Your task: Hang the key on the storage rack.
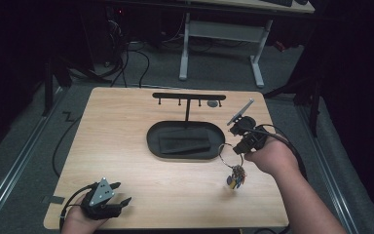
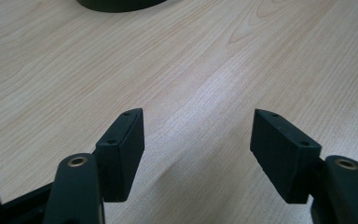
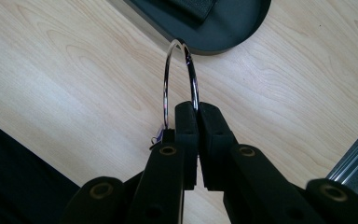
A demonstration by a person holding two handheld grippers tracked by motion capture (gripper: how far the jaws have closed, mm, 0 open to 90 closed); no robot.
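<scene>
Pale wooden table [image 1: 126, 146] in a dark room, cables on the floor behind. Right gripper [image 3: 196, 109] clamped tight on a metal key ring [image 3: 179, 70], lifted just beside the black oval tray [image 1: 156, 146] of the hook stand [image 1: 189, 96], keys [image 1: 235, 176] dangling below. Left gripper [image 2: 198, 135] wide apart, holding nothing, low over the near left corner, well apart from the ring.
</scene>
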